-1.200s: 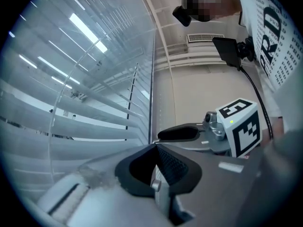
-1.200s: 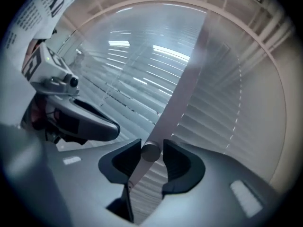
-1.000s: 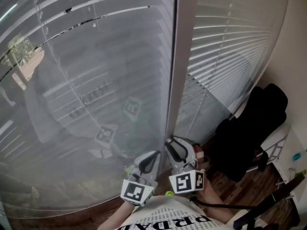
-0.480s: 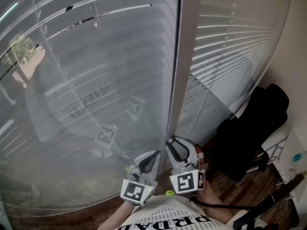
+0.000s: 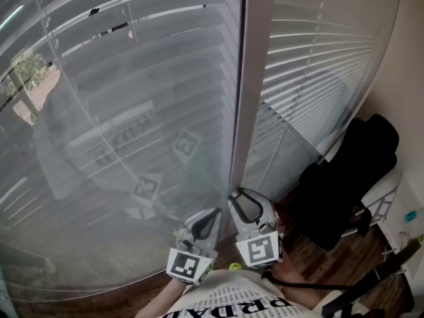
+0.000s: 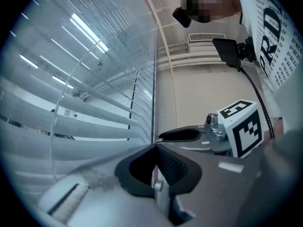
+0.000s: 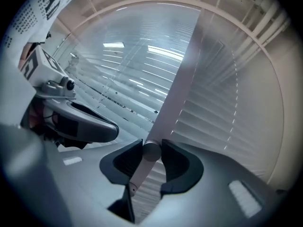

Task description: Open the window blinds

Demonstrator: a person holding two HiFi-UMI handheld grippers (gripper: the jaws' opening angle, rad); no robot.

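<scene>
Two slatted window blinds hang side by side, the left blind (image 5: 132, 111) and the right blind (image 5: 311, 65), with a grey upright frame post (image 5: 250, 98) between them. At the post's foot my right gripper (image 5: 244, 207) points at the window. In the right gripper view a thin white tilt wand (image 7: 142, 167) runs between its pads; the jaws have just been closing and now press on it. My left gripper (image 5: 207, 220) sits just left of it, jaws together and empty, tips (image 6: 154, 148) near the left blind (image 6: 71, 122).
A black chair (image 5: 344, 177) stands right of the grippers against the right blind's lower corner. A white shelf (image 5: 387, 197) and wooden floor (image 5: 318, 257) lie beyond it. The person's printed shirt (image 5: 245, 303) fills the bottom edge. Glass reflections of the marker cubes show in the left blind.
The right gripper has rolled a little about its own axis; its marker cube now tilts the other way. Both hands stay in place. The slats look almost the same.
</scene>
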